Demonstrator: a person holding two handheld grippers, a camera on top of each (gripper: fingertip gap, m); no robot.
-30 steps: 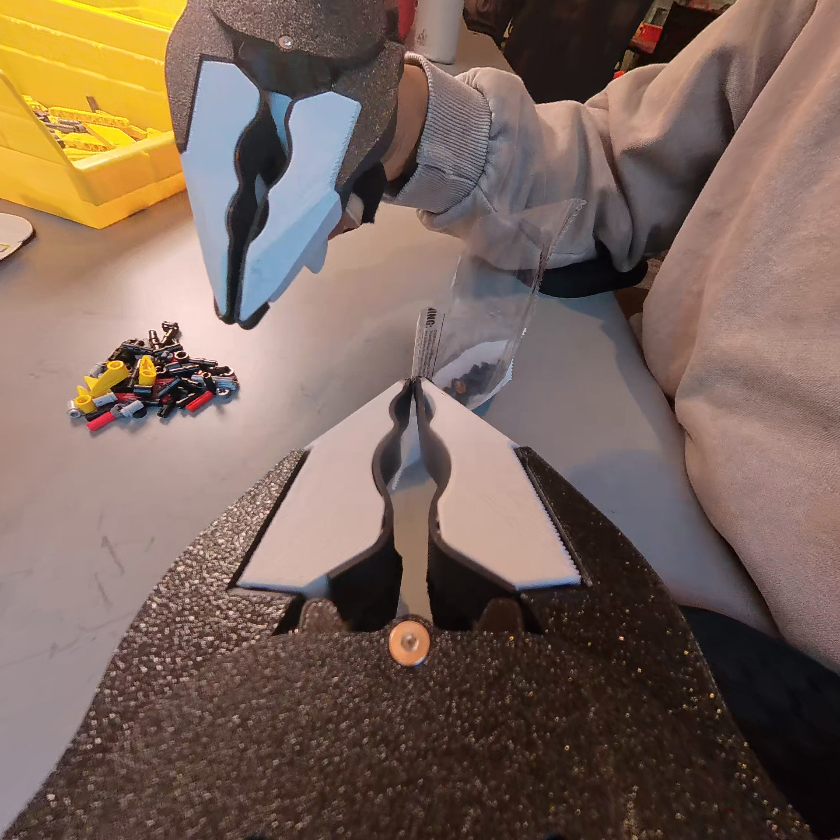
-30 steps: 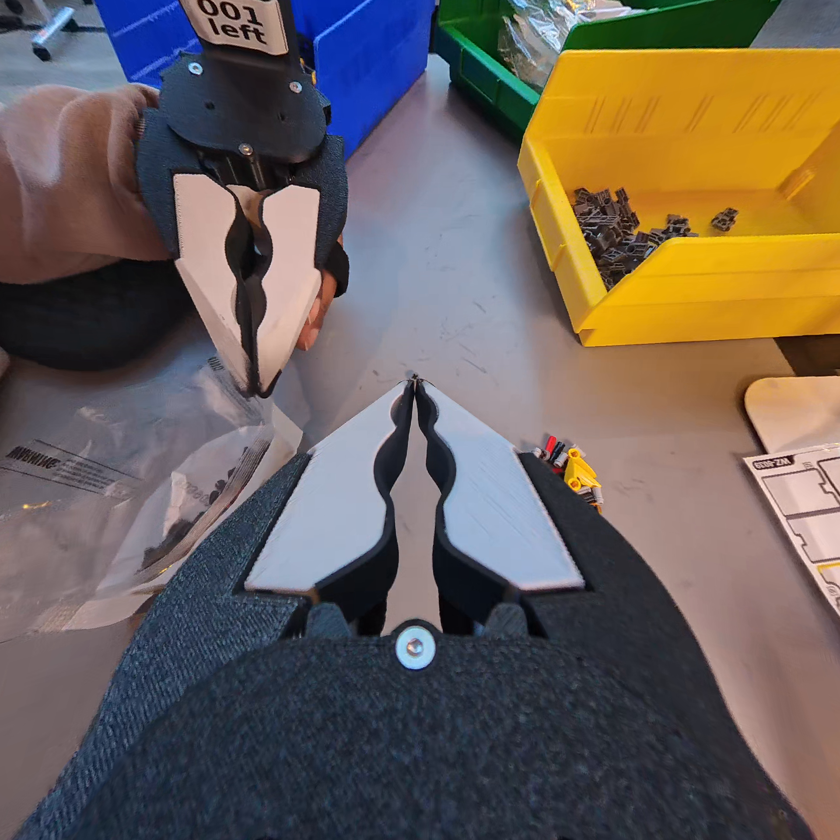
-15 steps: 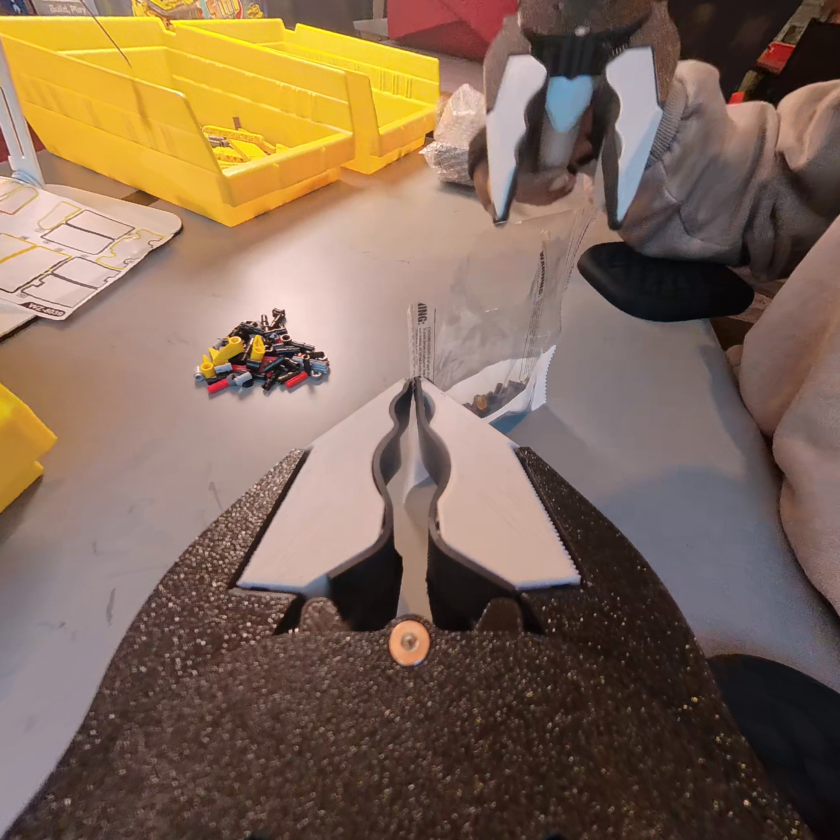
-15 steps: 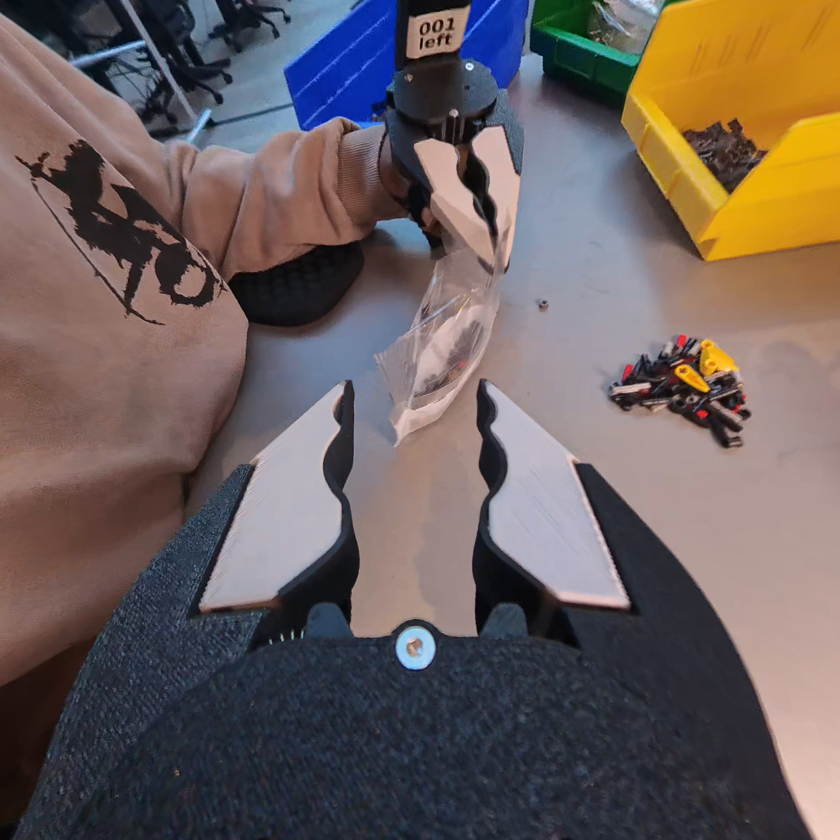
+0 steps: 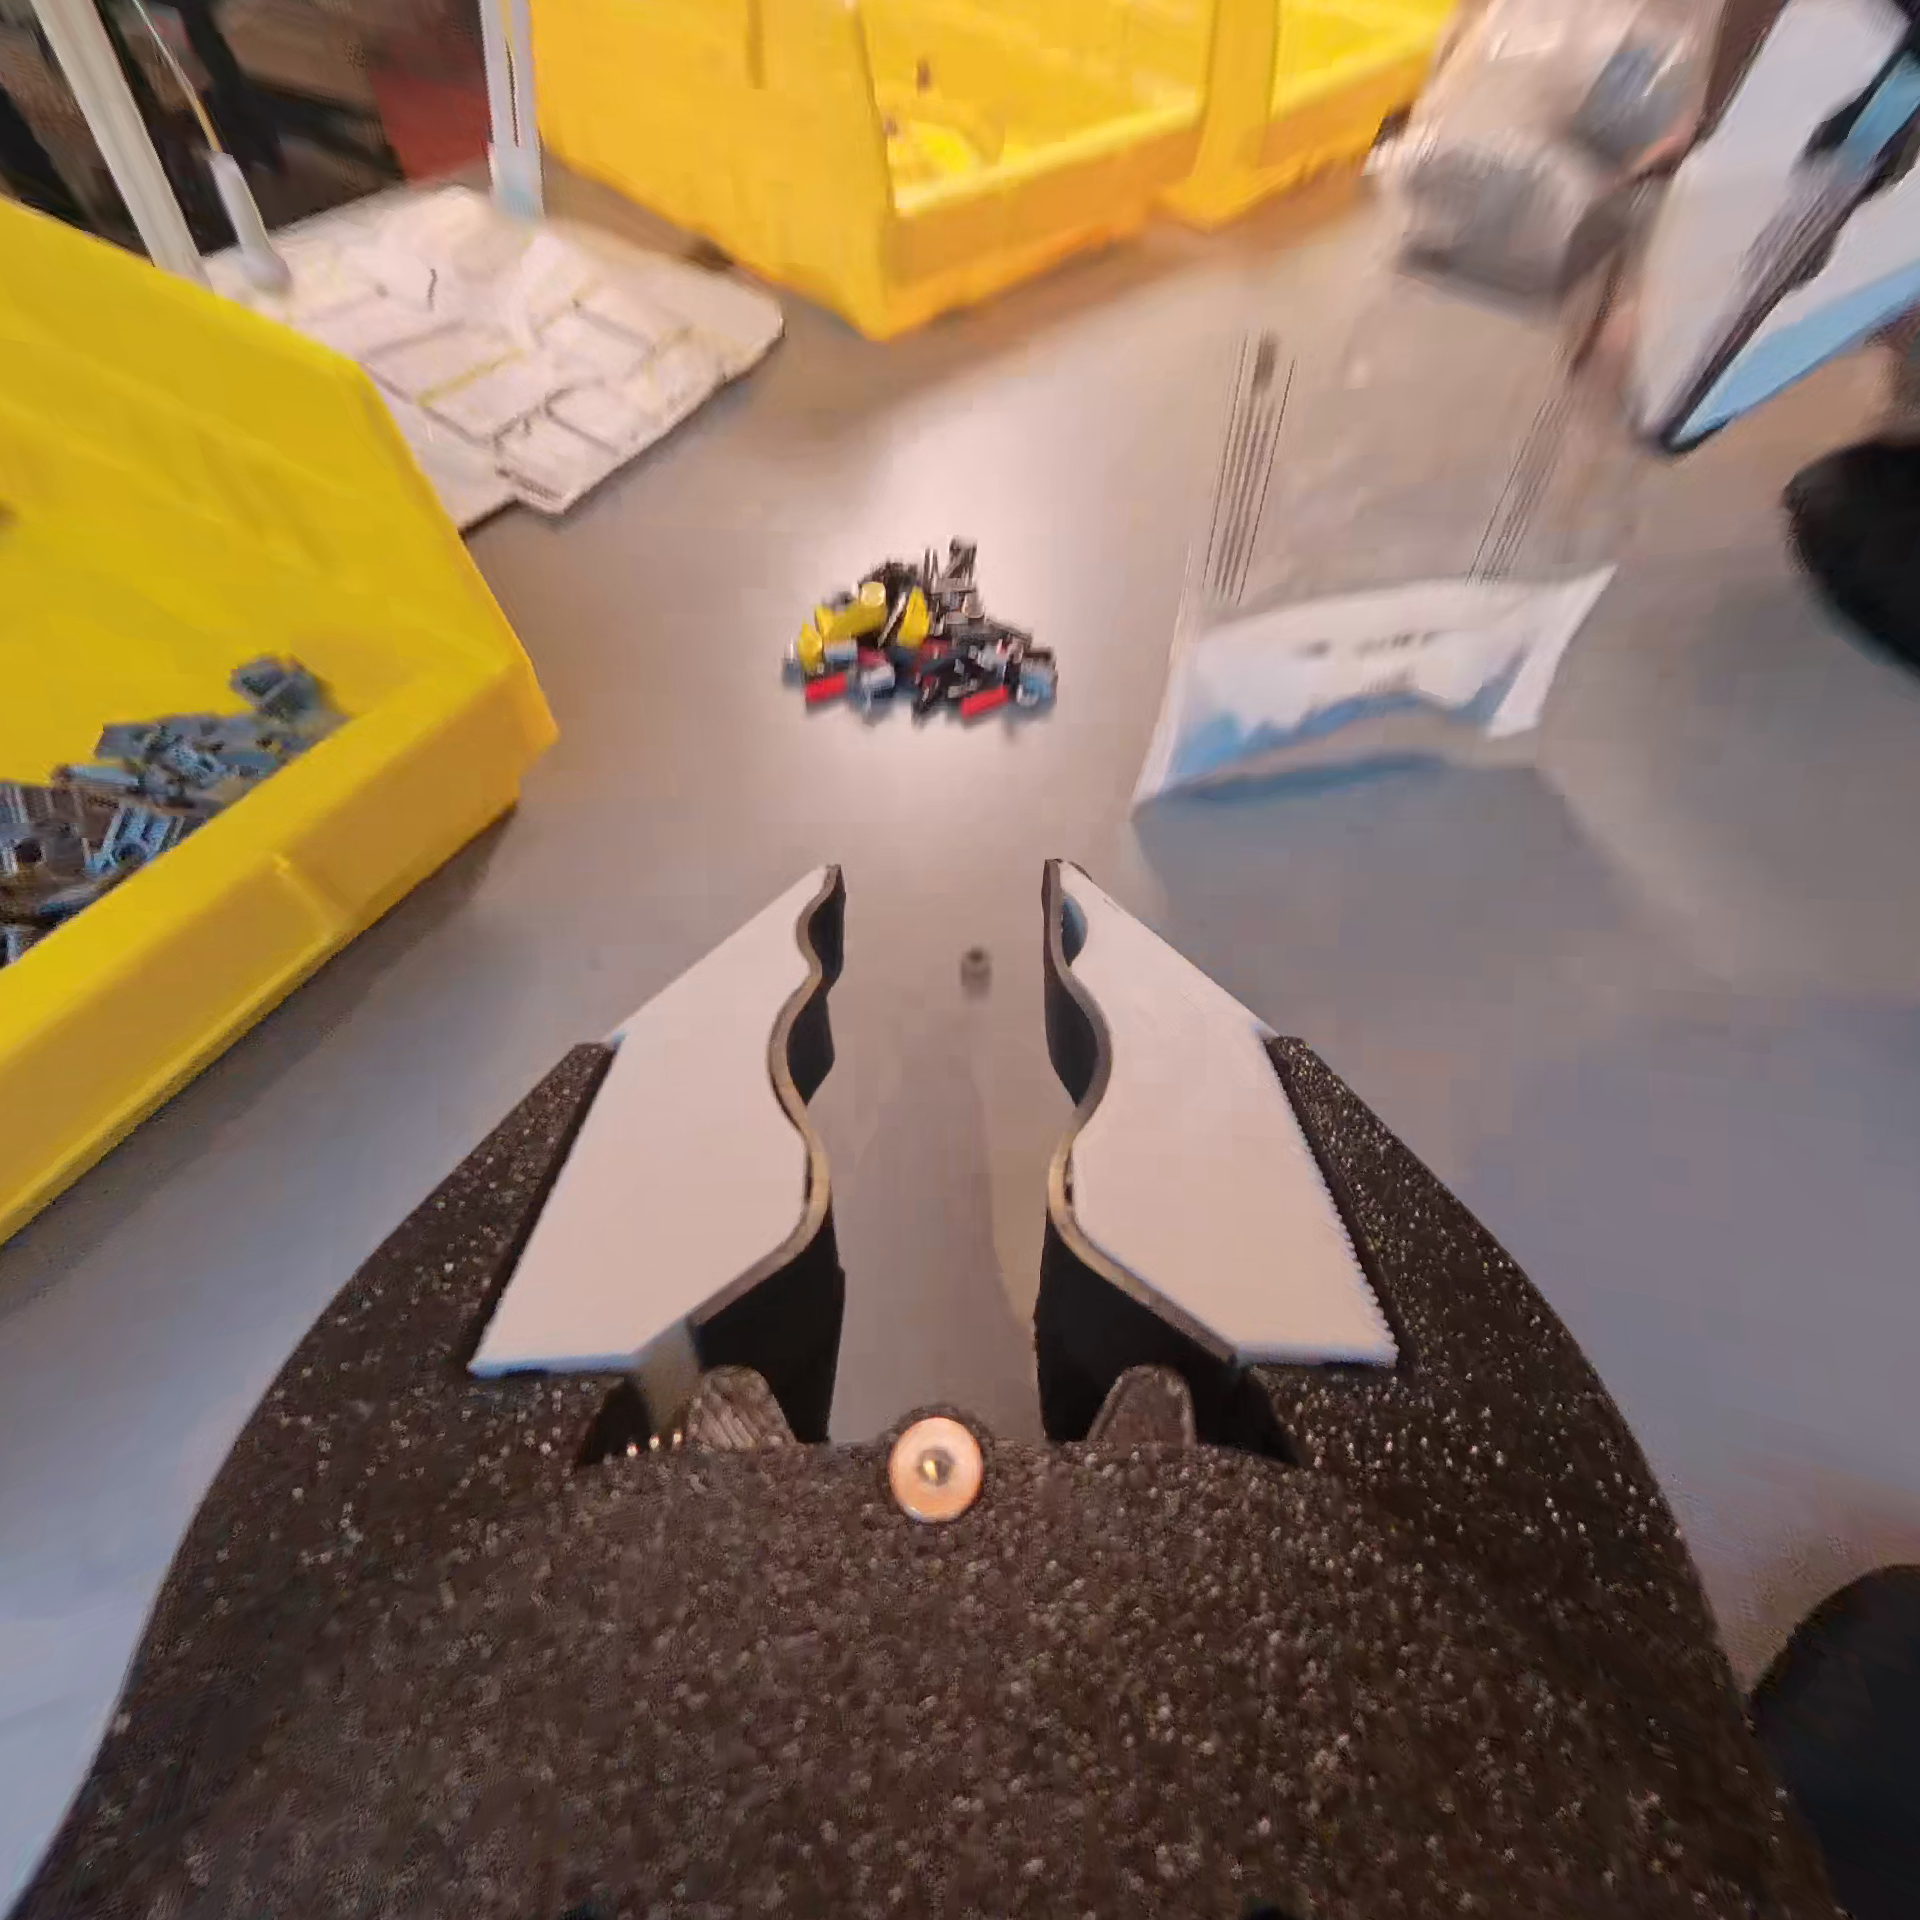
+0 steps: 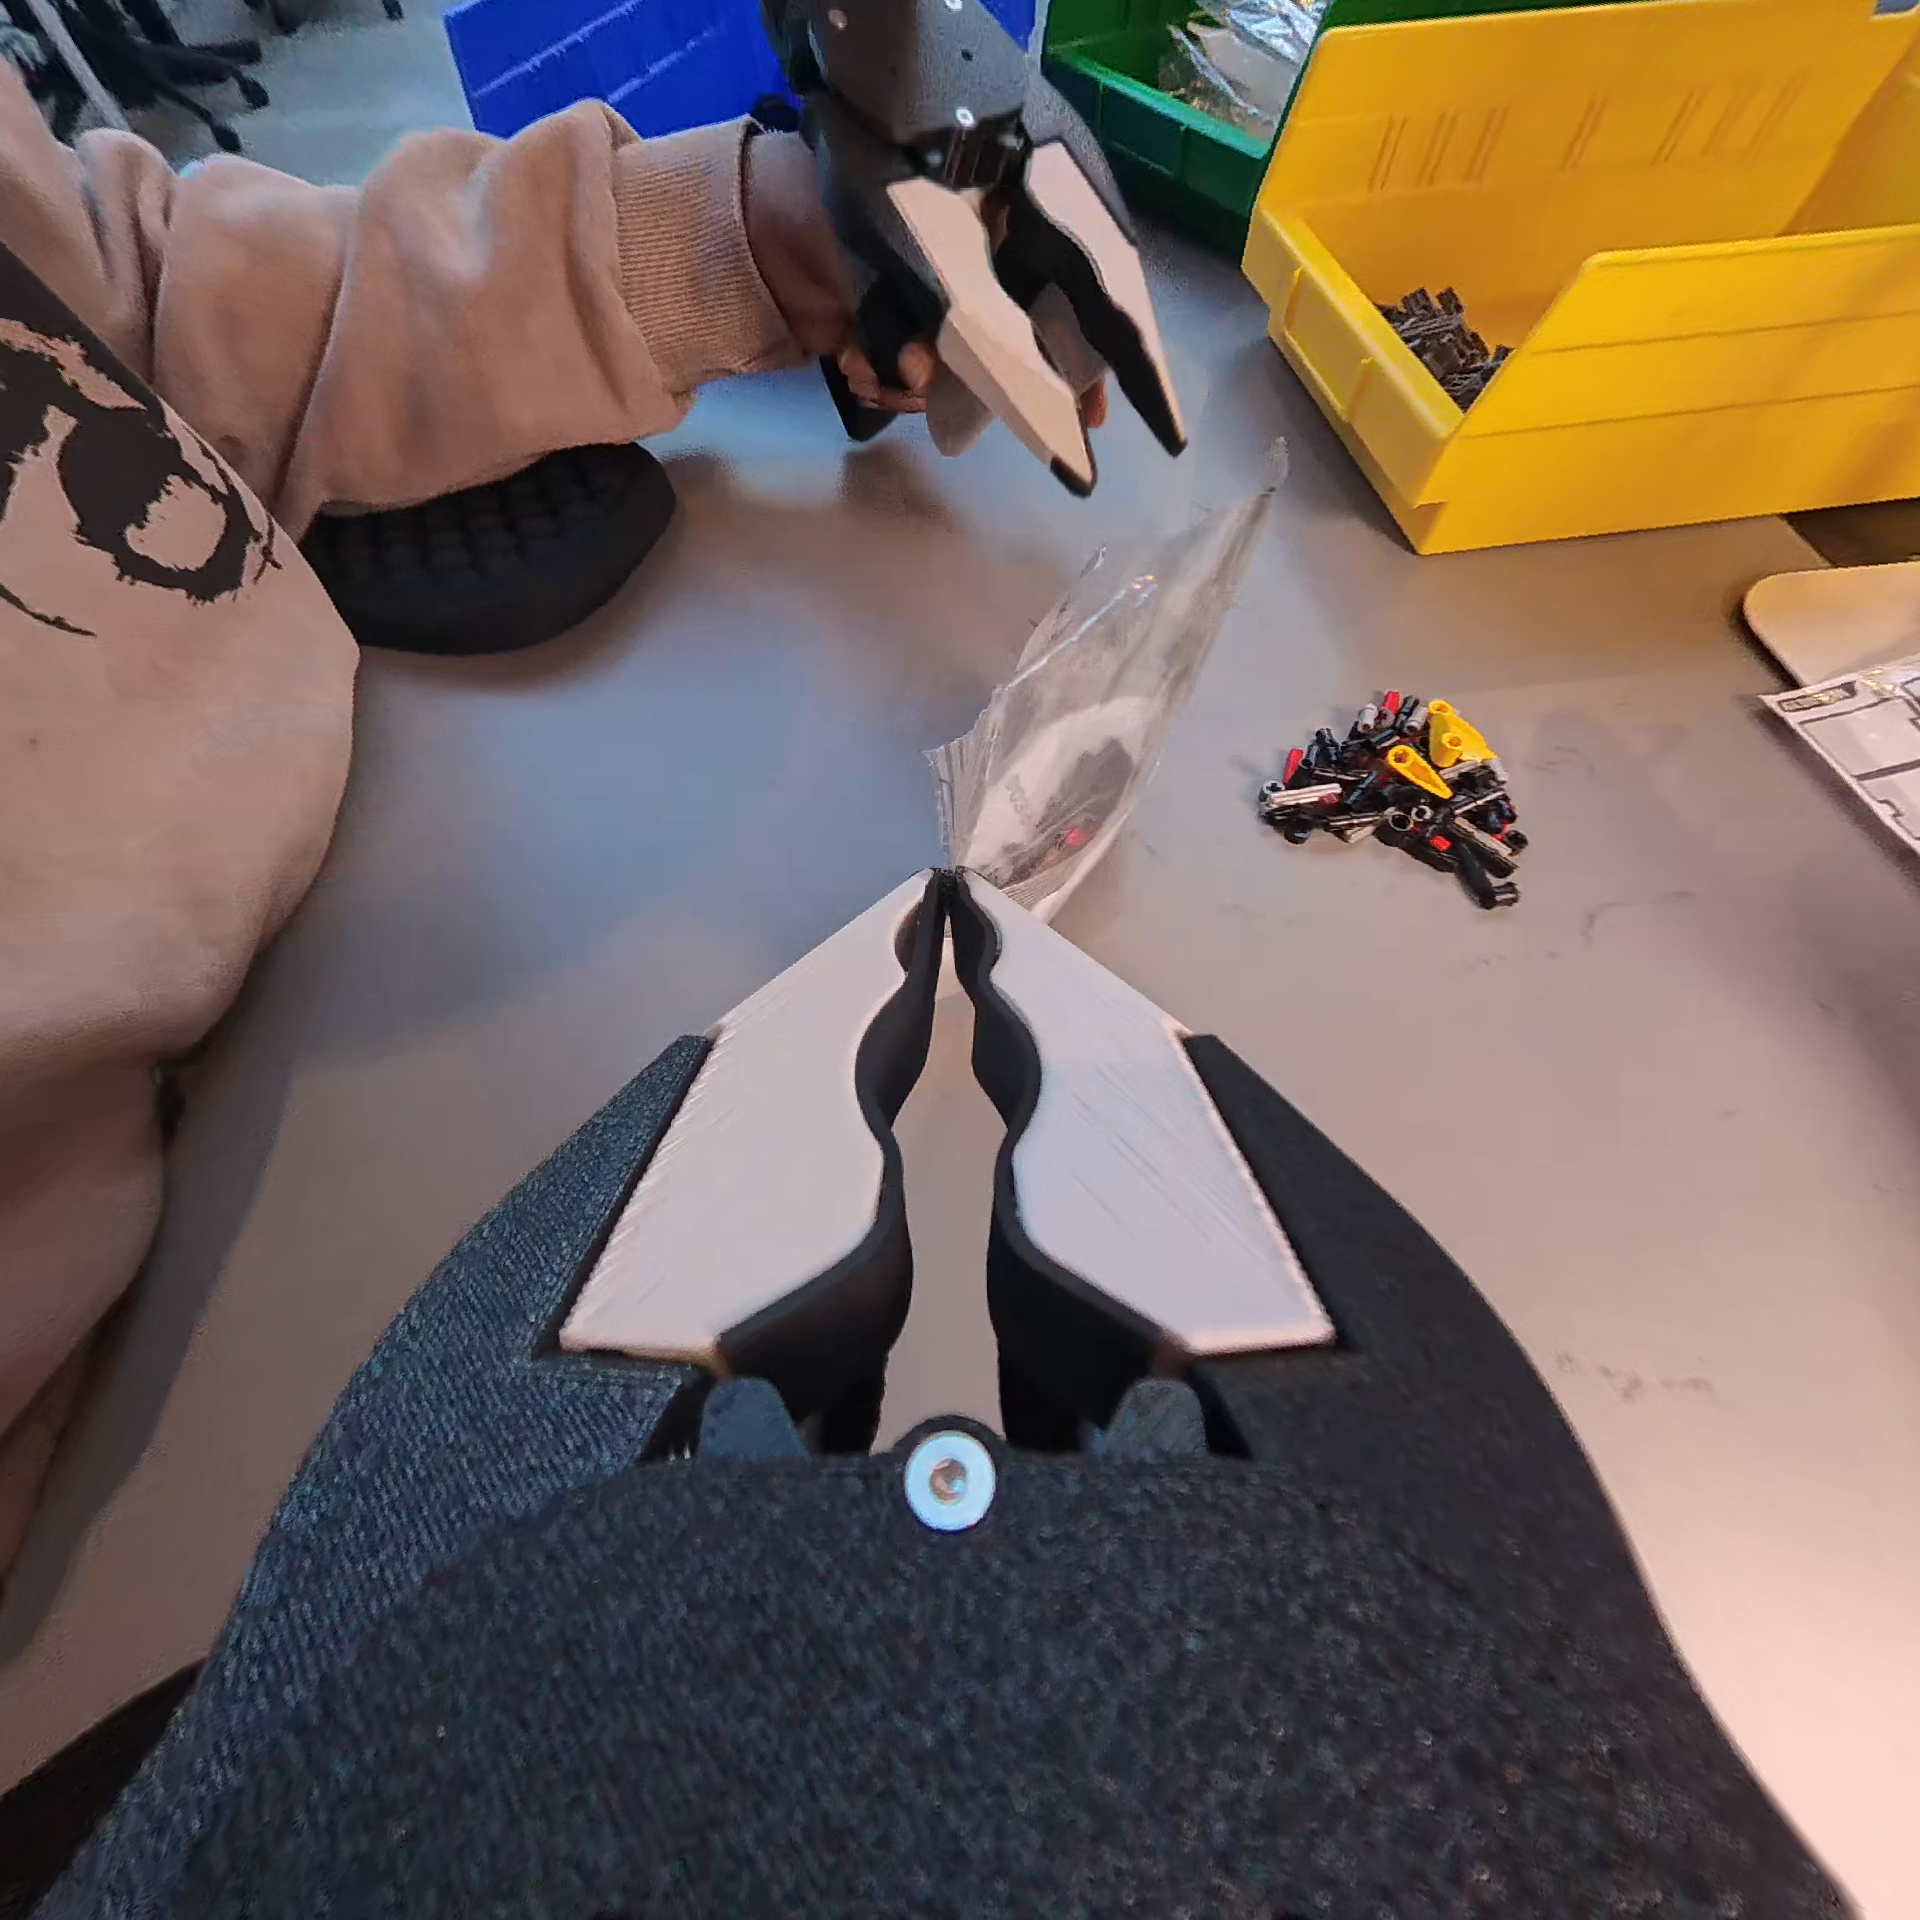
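Right tongs (image 6: 948,881): tips pinched together on one corner of a clear plastic bag (image 6: 1101,727). The bag slants up and away from the tips, with small dark parts bunched in its lower end. From the left wrist view the bag (image 5: 1351,665) is heavily smeared by motion; its white printed patch hangs low, close over the grey table (image 5: 1558,1039), contact uncertain.

Left tongs (image 5: 943,883): fingers spread, nothing between them. Seen from the right wrist view, the left tongs (image 6: 1127,462) hover just beside the bag's upper end, apart from it. One tiny dark piece (image 5: 975,961) lies on the table between the open fingers.

Pile of small black, red and yellow parts (image 6: 1392,795) lies on the table, near the bag but clear of it.

Handling judgement: the film is thin and slick, and a corner pinch could slip, so a firm grip and slow movement seem wise to keep the parts from spilling.

Hard to make out: which end of the bag is open. The yellow bin (image 5: 208,623) with grey pieces is cut off by the frame edge. The printed sheets (image 5: 499,343) are blurred.
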